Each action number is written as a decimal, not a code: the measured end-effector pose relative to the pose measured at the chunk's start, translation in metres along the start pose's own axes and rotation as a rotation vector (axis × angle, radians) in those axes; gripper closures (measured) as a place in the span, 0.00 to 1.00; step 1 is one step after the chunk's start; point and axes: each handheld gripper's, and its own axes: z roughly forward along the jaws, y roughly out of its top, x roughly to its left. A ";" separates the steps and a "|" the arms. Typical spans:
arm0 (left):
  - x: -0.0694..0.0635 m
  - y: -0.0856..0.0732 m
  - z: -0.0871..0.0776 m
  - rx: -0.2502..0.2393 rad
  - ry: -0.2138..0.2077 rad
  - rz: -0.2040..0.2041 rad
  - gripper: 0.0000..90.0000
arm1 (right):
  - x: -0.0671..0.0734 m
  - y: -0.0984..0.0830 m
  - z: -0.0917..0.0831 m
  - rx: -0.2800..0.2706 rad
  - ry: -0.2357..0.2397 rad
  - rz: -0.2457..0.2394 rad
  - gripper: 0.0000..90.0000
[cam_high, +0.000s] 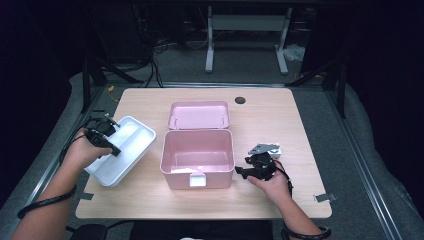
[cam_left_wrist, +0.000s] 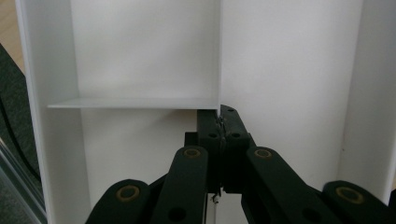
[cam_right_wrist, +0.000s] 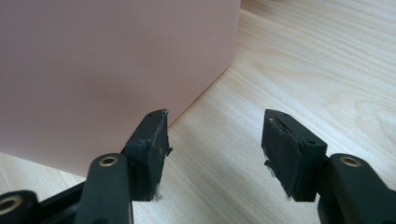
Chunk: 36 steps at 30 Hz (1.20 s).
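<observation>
At the tabletop's (cam_high: 260, 112) left edge, our left gripper (cam_left_wrist: 219, 122) clamps its jaws on the white tray's (cam_high: 131, 150) divider. Our right gripper (cam_right_wrist: 212, 154) rests with jaws open beside the pink box (cam_high: 197, 162).

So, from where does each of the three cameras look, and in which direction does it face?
High view: above the person's side, looking forward and down at the table; both forearms, left claw, right claw.
Left gripper view: on the left claw, facing into the white tray; jaws shut on its divider.
Right gripper view: on the right claw, low over the table, facing the pink box; jaws open.
Shared: the tray and box also show from above.
</observation>
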 end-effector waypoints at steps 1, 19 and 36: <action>0.001 -0.001 0.003 0.006 0.000 -0.007 0.99 | 0.000 0.000 0.000 0.000 0.003 0.003 0.46; -0.005 -0.004 0.037 0.026 -0.010 -0.015 0.99 | 0.000 0.000 0.000 0.000 0.006 0.002 0.45; -0.003 -0.014 0.056 0.061 -0.033 -0.025 0.99 | 0.001 0.000 0.001 0.002 0.003 0.002 0.45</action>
